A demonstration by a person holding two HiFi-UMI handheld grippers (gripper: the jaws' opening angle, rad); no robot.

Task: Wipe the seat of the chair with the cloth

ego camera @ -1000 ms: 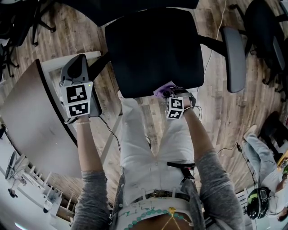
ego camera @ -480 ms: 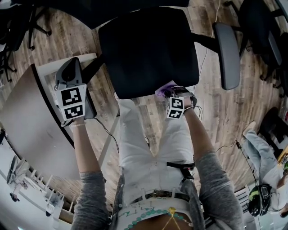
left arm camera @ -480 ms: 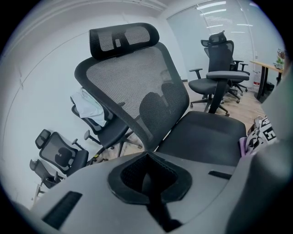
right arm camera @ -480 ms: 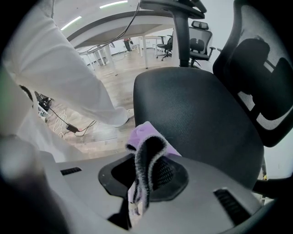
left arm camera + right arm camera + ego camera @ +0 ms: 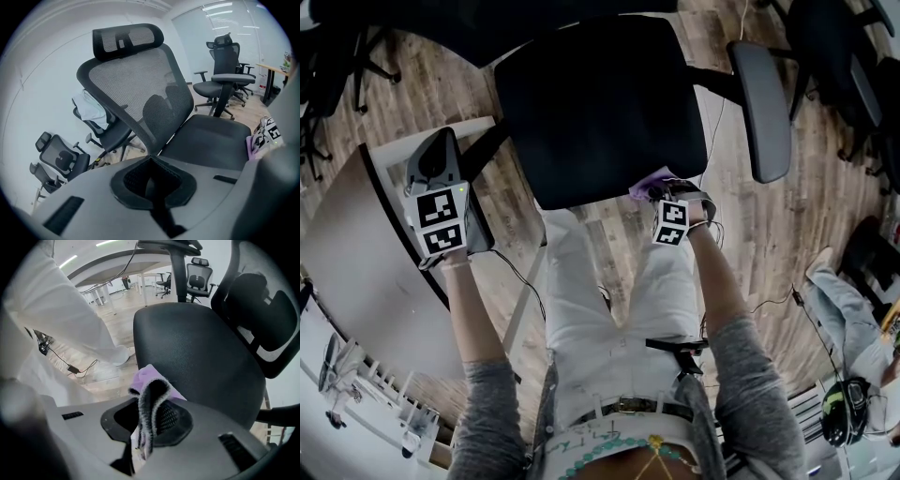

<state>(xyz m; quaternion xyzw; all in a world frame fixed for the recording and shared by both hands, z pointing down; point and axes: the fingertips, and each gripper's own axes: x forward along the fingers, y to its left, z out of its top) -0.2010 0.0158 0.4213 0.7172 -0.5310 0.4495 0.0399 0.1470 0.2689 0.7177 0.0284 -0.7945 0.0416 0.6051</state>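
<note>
spreading across the middle, the black padded office chair seat (image 5: 600, 103) has the left gripper (image 5: 152, 187) held off to its left, jaws seemingly pressed together on nothing, and the right gripper (image 5: 149, 425) at its near edge, pinching a small purple cloth (image 5: 151, 380) there.
</note>
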